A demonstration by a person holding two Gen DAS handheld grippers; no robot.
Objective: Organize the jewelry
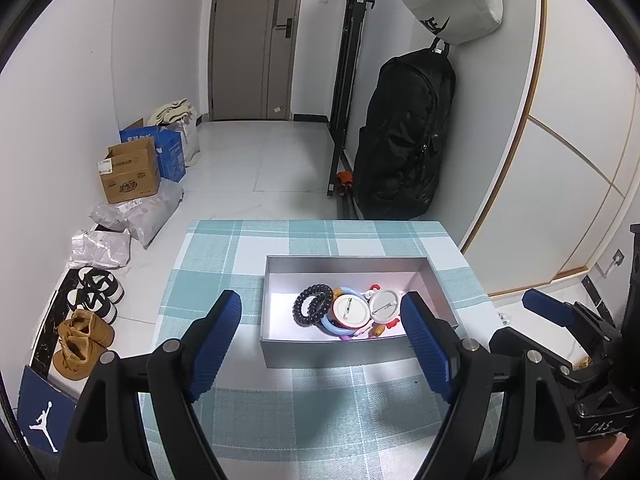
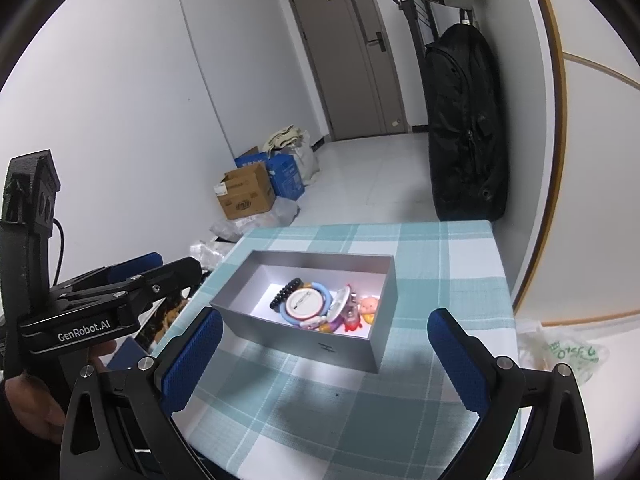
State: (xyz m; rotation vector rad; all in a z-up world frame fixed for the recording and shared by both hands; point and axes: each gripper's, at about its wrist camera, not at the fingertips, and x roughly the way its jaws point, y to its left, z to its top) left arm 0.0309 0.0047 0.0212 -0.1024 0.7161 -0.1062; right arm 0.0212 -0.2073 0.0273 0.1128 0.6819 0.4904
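Left gripper (image 1: 322, 322) and right gripper (image 2: 325, 338) both stand wide apart and empty, with the grey box (image 2: 304, 338) of jewelry (image 2: 316, 306) just ahead on the checked tablecloth (image 2: 360, 412).

A home entryway: a front door (image 1: 252, 40) with lock, shoes (image 1: 86, 320) lined along the wall, delivery cardboard boxes (image 1: 130, 176), a hanging black backpack (image 1: 404, 132), checked tablecloth (image 1: 224, 248)

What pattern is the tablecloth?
Teal and white plaid tablecloth, clearest in the left wrist view.
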